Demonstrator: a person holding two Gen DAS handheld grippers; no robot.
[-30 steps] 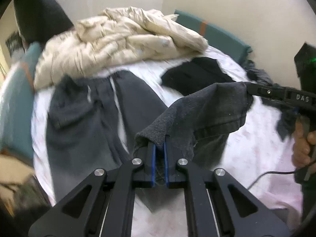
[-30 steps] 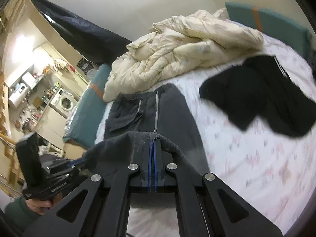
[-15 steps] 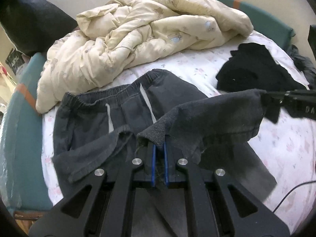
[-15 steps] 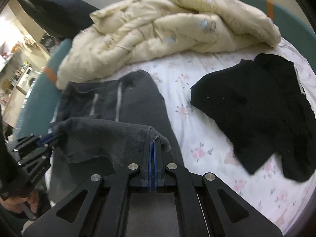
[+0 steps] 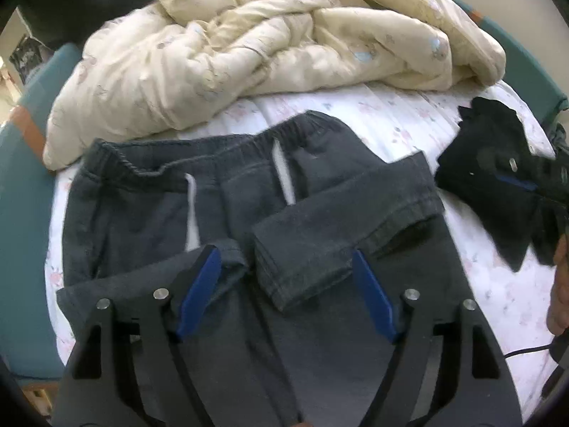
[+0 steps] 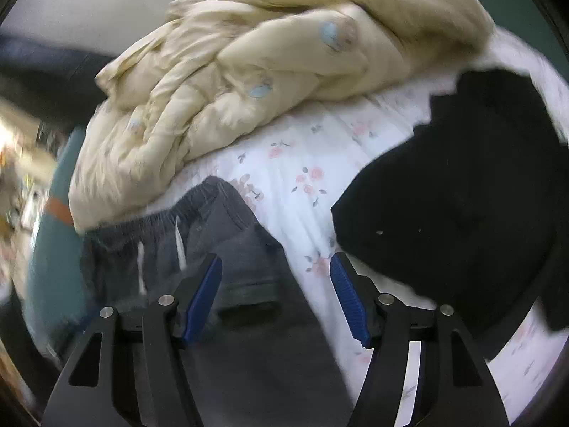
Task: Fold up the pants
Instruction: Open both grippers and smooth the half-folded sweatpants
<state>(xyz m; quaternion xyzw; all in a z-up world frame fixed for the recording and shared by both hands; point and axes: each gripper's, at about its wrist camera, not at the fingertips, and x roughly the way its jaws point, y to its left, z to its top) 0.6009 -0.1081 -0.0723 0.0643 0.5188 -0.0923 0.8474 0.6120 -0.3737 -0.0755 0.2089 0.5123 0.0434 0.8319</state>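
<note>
pants folded on bed | left gripper spread just above | holds nothing

Right gripper spread wide above the grey pants
Black garment lies to its right (picture blurred); cream duvet is heaped ahead on the bed.

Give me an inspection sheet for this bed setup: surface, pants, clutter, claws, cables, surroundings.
Surface: floral bedsheet, partly covered.
Job's things: grey pants lie flat, leg ends folded up toward the waistband.
Clutter: cream duvet bunched behind the pants; black garment to the right.
Claws: left claw open over the folded leg; right claw open at the pants' right edge.
Cables: one black cable at the right.
Surroundings: teal bed edge; pale wall.
</note>
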